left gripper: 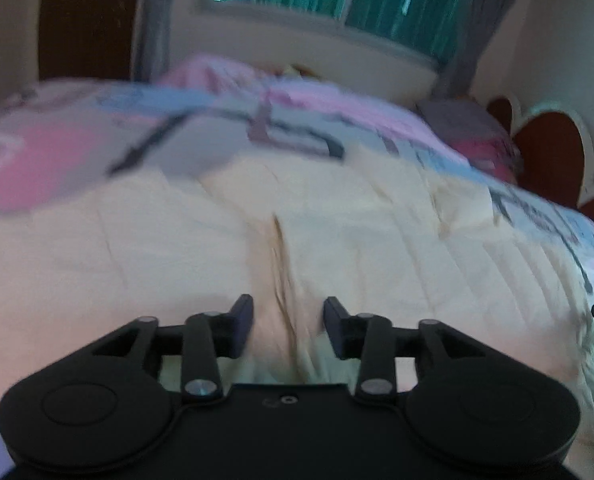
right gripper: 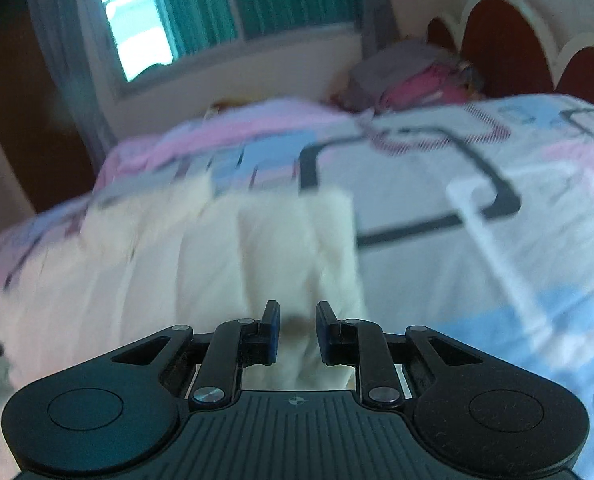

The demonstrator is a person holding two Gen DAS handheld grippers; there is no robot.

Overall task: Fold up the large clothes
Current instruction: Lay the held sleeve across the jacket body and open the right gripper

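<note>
Clearly the cream garment (left gripper: 337,240) on the bed (right gripper: 497,240) is soft and limp; grab its near edge. Left gripper (left gripper: 288,322) jaws stand parted, unloaded; right gripper (right gripper: 297,326) jaws pinch a cream fold.

The bed (right gripper: 537,208) is covered by a patterned sheet (left gripper: 77,148) of pink, pale blue and white blocks crossed by dark lines. A large cream garment (left gripper: 337,232) is spread flat across it, creased down the middle. Near the scalloped headboard (right gripper: 501,44) a pile of grey and pink cloth (right gripper: 413,76) is seen (too blurred to be named more closely).
</note>
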